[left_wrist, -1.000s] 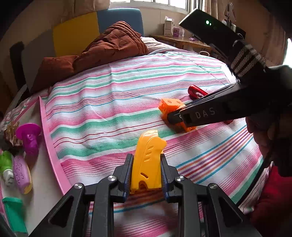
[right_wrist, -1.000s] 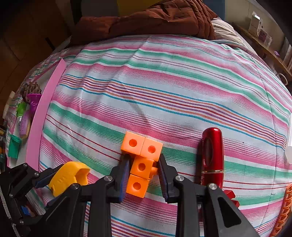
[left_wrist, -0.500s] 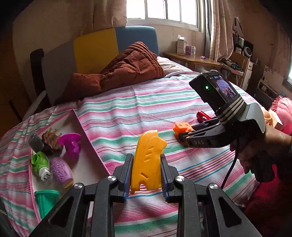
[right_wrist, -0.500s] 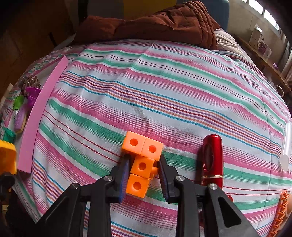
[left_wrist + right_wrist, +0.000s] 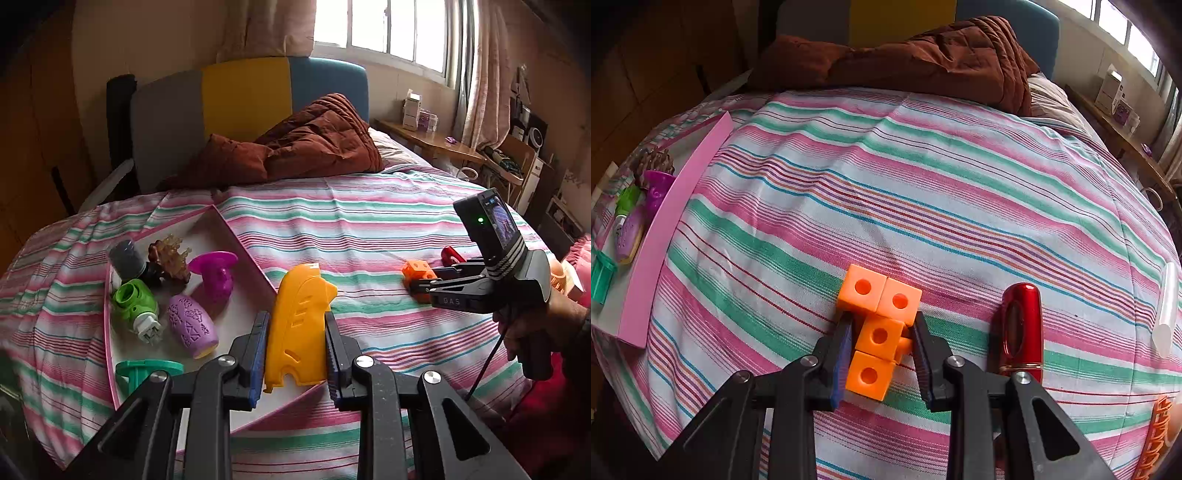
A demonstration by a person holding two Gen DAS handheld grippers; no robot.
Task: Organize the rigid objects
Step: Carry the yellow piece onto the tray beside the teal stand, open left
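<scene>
The left gripper (image 5: 295, 347) has carried the yellow piece (image 5: 299, 325) over the pink tray (image 5: 236, 236).

Both views are lit by soft daylight from the window (image 5: 384, 33), which is blown out to white; the striped bed (image 5: 923, 192) is evenly lit with faint shadows; fisheye bending and dark vignetting are seen at the edges; focus is sharp throughout.
</scene>
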